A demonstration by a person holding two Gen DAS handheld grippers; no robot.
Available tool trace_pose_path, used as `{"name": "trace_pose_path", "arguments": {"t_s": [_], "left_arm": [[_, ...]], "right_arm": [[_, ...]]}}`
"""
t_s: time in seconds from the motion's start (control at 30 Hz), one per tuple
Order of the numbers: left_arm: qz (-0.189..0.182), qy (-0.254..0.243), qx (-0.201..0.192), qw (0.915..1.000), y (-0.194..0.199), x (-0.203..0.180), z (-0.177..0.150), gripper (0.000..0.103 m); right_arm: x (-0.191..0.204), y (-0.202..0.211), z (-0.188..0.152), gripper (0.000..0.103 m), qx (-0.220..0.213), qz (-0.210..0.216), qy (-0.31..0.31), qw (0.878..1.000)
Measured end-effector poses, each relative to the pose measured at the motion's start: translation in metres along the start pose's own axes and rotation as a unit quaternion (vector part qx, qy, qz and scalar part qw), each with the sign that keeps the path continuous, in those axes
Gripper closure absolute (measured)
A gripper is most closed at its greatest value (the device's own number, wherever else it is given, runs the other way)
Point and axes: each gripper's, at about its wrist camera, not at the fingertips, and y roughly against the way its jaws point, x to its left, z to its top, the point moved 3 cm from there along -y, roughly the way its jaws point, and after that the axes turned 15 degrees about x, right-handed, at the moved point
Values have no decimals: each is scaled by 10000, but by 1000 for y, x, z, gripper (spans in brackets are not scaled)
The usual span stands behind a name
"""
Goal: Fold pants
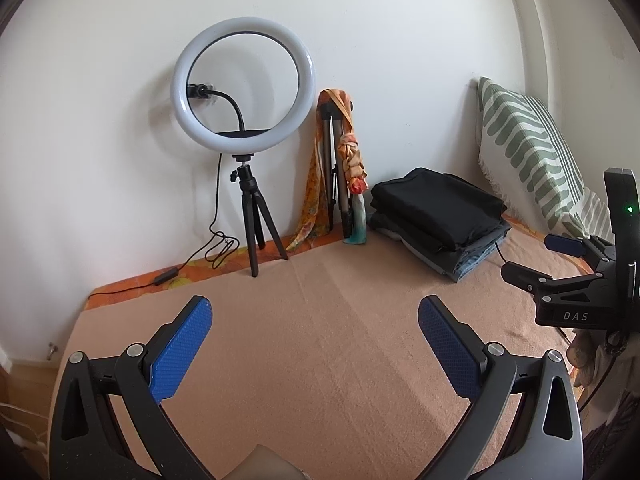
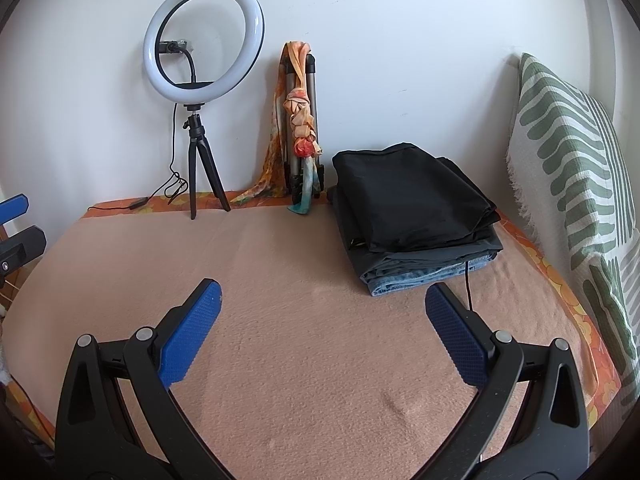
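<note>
Plenty of bare blanket is sitting wide open up front, nothing lying across it. Toward the wall it's getting crowded: a ring light on its tripod, a scarf-draped stand, a stack of folded pants, and a striped cushion blocking the right edge.

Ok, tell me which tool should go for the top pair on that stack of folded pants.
Right, probably. The stack lies just ahead of the right tool, close to its right-hand finger. From the left tool the stack sits farther off, with the right tool in between. Both are open and empty.
</note>
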Motion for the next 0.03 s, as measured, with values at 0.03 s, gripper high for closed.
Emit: {"name": "trace_pose_path", "arguments": {"t_s": [0.03], "left_arm": [[2,3,23,10000,-1,2,-1,0]], "right_arm": [[0,-1,0,0,14,22,-10,10000]]}}
